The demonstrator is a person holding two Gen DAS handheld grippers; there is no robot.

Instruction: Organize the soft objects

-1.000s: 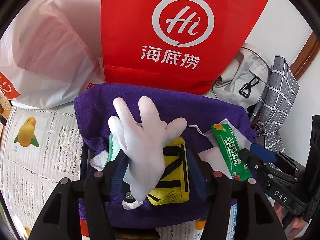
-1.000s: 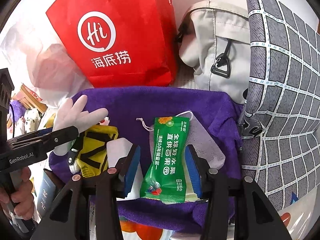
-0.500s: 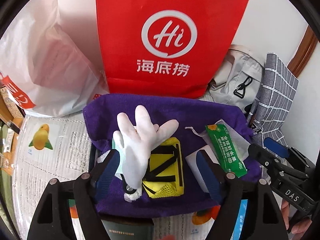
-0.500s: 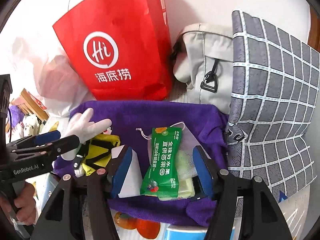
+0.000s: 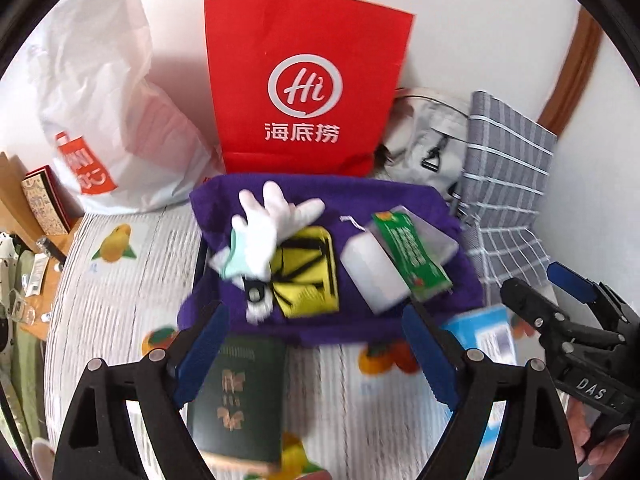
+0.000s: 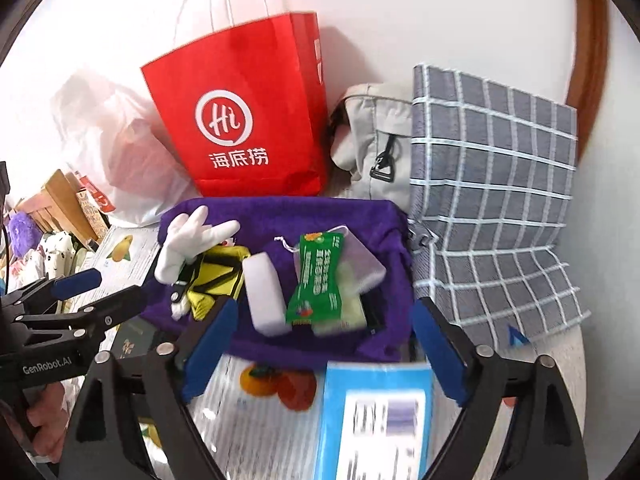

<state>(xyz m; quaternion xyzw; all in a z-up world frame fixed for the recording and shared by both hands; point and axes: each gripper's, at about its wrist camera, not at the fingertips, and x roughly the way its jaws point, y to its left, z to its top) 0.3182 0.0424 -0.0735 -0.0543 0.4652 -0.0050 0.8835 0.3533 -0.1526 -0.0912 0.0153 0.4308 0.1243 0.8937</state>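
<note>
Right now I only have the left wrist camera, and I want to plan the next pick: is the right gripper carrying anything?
Observer: No. The right gripper has just been opening its jaws and they stand wide, with nothing between the pads; the green packet lies on the purple cloth.
Operator: Anything hidden near that packet?
Observer: A small black item peeks out beside the pale green pouch; what it is I cannot tell.
Operator: More soft things further left?
Observer: A purple plush sits at the far left edge, away from the cloth.
</note>
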